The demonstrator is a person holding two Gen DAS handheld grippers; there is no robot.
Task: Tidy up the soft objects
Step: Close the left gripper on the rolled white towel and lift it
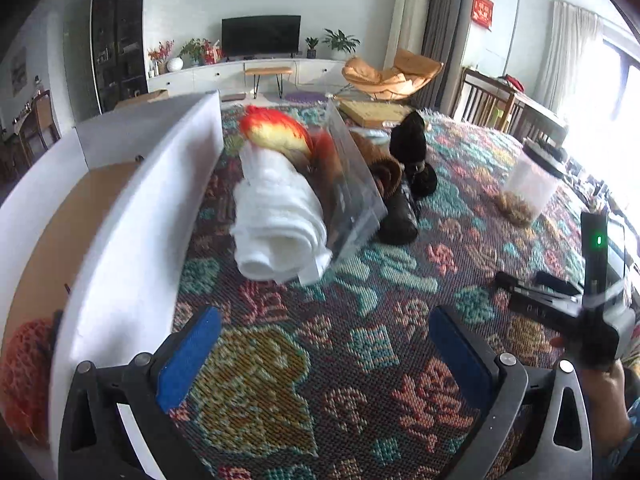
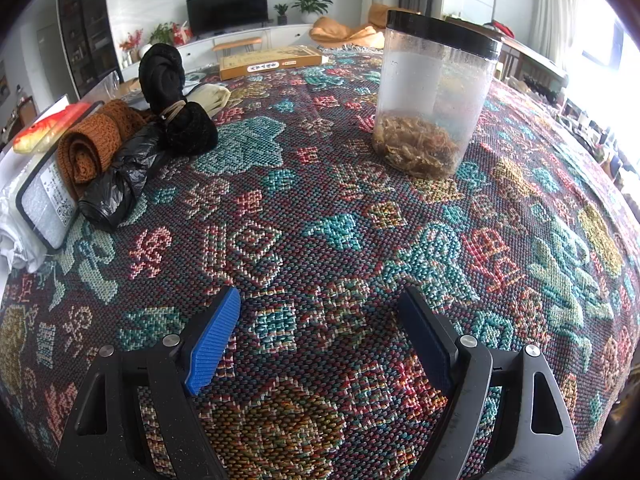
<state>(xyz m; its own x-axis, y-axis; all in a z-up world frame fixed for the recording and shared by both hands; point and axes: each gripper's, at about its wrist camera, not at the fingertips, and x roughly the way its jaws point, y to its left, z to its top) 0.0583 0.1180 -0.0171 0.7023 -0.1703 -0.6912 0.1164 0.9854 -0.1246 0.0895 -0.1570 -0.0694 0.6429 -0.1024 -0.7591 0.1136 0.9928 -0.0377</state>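
**Open cloth in front, clutter at the sides**

Bare patterned tablecloth [image 2: 320, 240] is lying open ahead of both grippers. A white box [image 1: 132, 240] is walling off the left, a rolled towel [image 1: 276, 216] and clear bin [image 1: 352, 184] are crowding the middle, and a jar [image 2: 432, 96] is standing to the right.

Coarse woven tablecloth [image 2: 320, 208], fluffy towel [image 1: 276, 216]
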